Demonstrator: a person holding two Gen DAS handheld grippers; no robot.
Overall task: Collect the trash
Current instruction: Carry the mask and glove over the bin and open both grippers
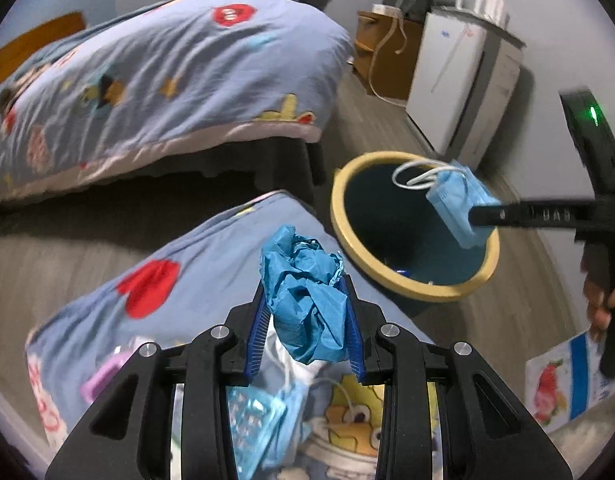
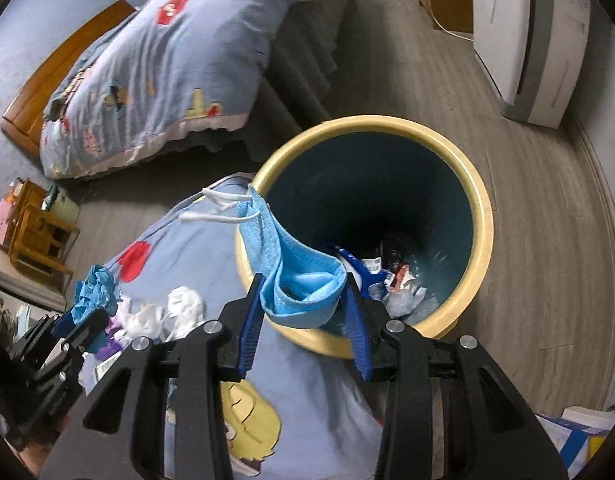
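Right wrist: right gripper clamps face mask.

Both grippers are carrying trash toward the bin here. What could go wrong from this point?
The face mask in the right gripper hangs at the yellow rim of the bin, its ear loops trailing outside; released now, it might catch on the rim or fall to the floor. The left gripper holds the crumpled blue glove over the bedding, short of the bin, and the right gripper sits across that path, so the two could collide.
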